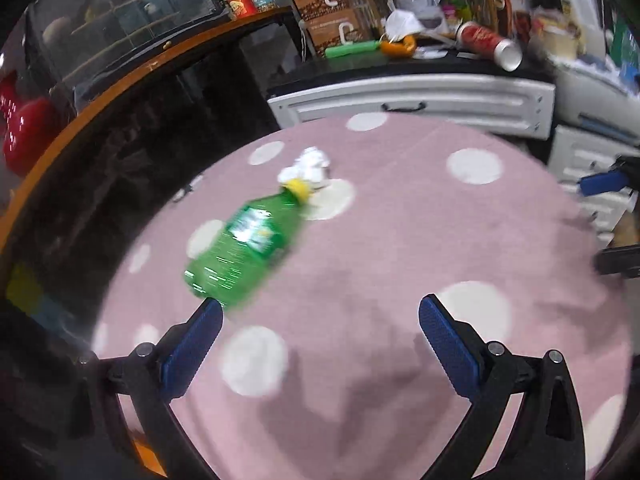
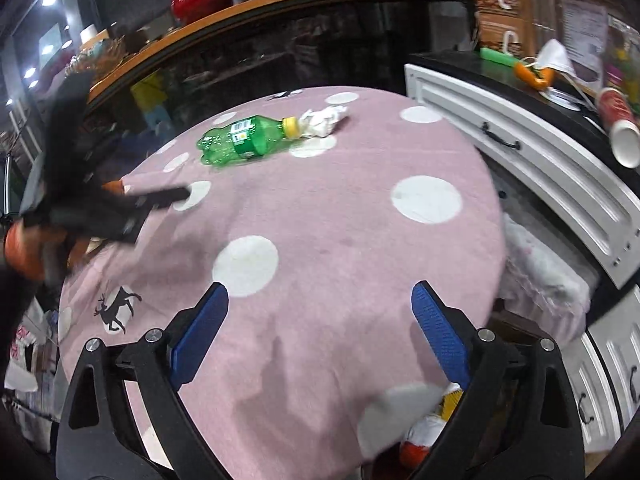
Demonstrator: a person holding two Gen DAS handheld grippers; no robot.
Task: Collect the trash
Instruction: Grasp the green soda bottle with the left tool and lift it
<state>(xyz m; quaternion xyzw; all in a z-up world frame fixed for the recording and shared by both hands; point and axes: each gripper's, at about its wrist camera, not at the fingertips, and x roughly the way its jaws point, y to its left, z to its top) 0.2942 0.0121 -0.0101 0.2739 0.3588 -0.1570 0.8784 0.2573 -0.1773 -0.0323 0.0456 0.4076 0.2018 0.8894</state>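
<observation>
Left gripper (image 1: 320, 312) – right gripper (image 2: 320, 300) – both spread, empty.

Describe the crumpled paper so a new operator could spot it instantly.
Start at the pink polka-dot tablecloth. On its far side lies a green plastic bottle; the crumpled white paper sits right at its yellow cap, the only white wad there.

A round desk (image 2: 360, 208) covered by a pink cloth with white polka dots (image 1: 400, 240) and a small black deer print (image 2: 118, 308). On it, ahead and left of the left hand-held gripper (image 1: 320, 316), lies a green plastic bottle (image 1: 244, 248) on its side, its yellow cap (image 1: 298, 189) touching a crumpled white paper wad (image 1: 310, 164) beyond it.
</observation>
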